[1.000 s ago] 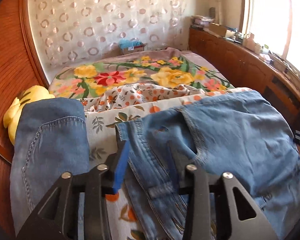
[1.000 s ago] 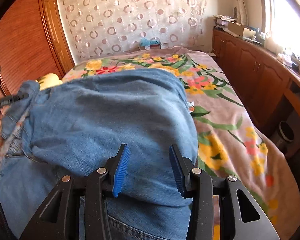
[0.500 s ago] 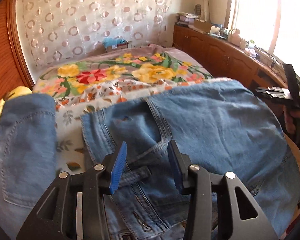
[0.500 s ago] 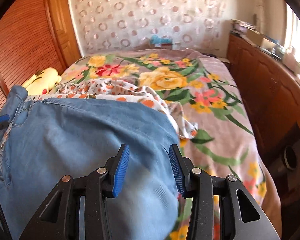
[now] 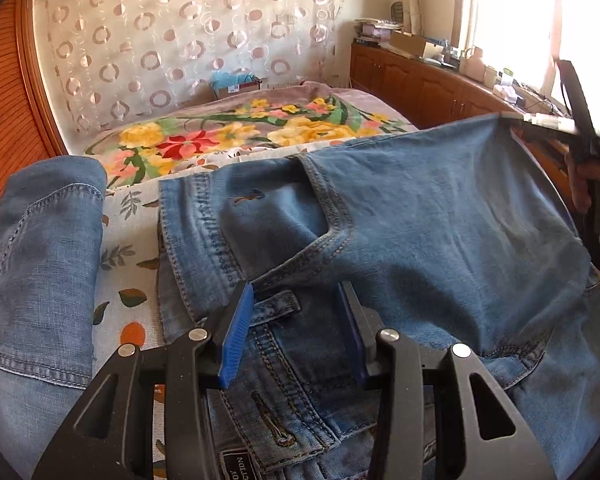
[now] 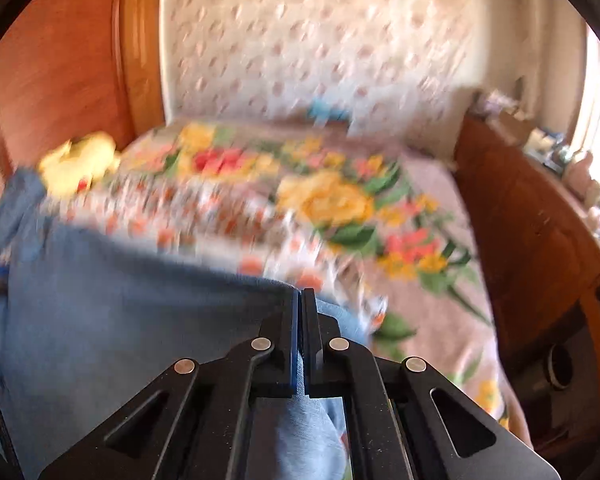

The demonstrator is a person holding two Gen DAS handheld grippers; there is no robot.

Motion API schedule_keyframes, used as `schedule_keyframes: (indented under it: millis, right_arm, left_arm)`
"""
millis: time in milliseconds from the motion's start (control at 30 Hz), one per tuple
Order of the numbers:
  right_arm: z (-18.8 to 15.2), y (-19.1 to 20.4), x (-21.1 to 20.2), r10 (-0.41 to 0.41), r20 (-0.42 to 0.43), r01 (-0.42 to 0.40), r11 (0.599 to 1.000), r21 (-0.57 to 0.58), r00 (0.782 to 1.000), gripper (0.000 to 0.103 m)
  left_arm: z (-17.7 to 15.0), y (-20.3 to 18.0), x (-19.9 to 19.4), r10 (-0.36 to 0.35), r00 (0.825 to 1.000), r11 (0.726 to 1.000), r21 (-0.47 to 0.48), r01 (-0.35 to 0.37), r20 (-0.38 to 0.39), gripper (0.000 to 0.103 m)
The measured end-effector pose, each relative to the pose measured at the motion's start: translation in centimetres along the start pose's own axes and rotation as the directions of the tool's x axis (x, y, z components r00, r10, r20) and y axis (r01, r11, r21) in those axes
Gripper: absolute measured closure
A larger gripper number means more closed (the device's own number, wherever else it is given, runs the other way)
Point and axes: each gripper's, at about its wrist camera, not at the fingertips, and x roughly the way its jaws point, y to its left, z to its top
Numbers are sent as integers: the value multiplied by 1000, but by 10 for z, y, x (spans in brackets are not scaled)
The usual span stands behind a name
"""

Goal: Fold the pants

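Blue jeans [image 5: 420,220] lie spread on the bed, with the waistband and a belt loop [image 5: 278,305] nearest the left wrist camera. My left gripper [image 5: 296,320] hovers open over that waistband, its blue pads either side of the belt loop. At the far right of this view my right gripper [image 5: 540,122], held in a hand [image 5: 592,184], pinches the jeans' edge and lifts it taut. The right wrist view is blurred. There my right gripper [image 6: 300,300] is shut, with light denim [image 6: 120,320] caught between its pads.
A second stretch of denim [image 5: 40,260] lies at the left on a pale leaf-print sheet [image 5: 128,240]. Beyond is a flowered bedspread [image 5: 228,136]. A wooden wardrobe [image 5: 8,100] stands left, low wooden cabinets [image 5: 412,84] right, and a yellow plush toy [image 6: 80,156] by the wardrobe.
My right gripper has swung right and shut on the jeans' edge, pulling the cloth taut. My left gripper has moved right and lower, from the bare sheet onto the waistband.
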Motion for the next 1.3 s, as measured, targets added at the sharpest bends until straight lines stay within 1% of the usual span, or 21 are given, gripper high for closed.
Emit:
schedule_keyframes:
  millis: [33,100,167,200,233,267,300,333,367,433,567,667,733,800,933,1000,1100,1200,1300]
  right_arm:
    - [7,-1,-2,-12,20,12,1000,17,1000,102]
    - [15,5,1,-68,41,67,998,7,997,102]
    - [15,14,16,-79,-13,79,996,-30,997,100]
    - [11,16,27,-80,-85,77,996,-42,993,97]
    - [9,15,39,-100,-149,96,995,-34,984,88]
    - [5,8,43,-134,-170,136,991,-2,976,80]
    - [1,-1,42,-153,-168,162,986,39,974,76]
    - [-1,-11,40,-148,-172,164,983,85,974,71]
    - [-5,-18,39,-131,-182,155,981,119,975,68]
    - [-16,-29,36,-124,-200,155,977,148,972,68]
    - [-31,-27,21,-61,-207,94,983,156,977,68]
    - [-42,-28,-7,-26,-183,58,983,172,983,68]
    - [-51,-36,-34,-5,-169,37,981,189,986,68]
    - [-65,-35,-56,0,-150,32,977,212,989,68]
    - [-96,-31,-97,18,-132,14,972,233,991,68]
    - [-115,-26,-118,16,-132,16,970,241,991,68]
    - [-138,-18,-152,26,-130,7,969,249,991,68]
    - [-154,-9,-177,18,-130,14,969,245,991,67]
    - [-170,4,-200,31,-127,0,972,237,991,65]
  left_arm:
    - [0,1,0,6,1000,1000,-6,-6,-1,59]
    - [0,3,2,3,1000,1000,-16,-3,-11,59]
    - [0,5,3,10,1000,1000,-26,-10,-18,59]
    - [0,6,3,8,1000,1000,-30,-9,-20,59]
    - [0,6,4,12,1000,999,-33,-13,-24,59]
    - [1,7,5,16,999,999,-34,-17,-27,59]
    - [1,7,6,17,999,999,-34,-18,-29,59]
    - [0,8,6,17,999,999,-33,-18,-32,59]
    - [1,7,7,20,999,999,-30,-21,-35,59]
    - [1,5,8,30,999,999,-19,-31,-39,58]
    - [1,5,10,31,999,999,-16,-32,-43,58]
    - [2,6,9,29,999,999,-14,-30,-36,58]
    - [2,9,5,19,1000,1000,-15,-20,-24,58]
    - [1,11,-9,34,999,999,-9,-34,-2,58]
    - [-8,13,-43,19,999,1000,-13,-19,28,58]
    - [-19,12,-62,16,999,1000,-8,-16,38,58]
    - [-44,9,-84,10,1000,1000,3,-10,22,58]
    - [-71,8,-105,17,1000,1000,14,-17,6,58]
    - [-99,7,-127,16,1000,1000,8,-16,-1,58]
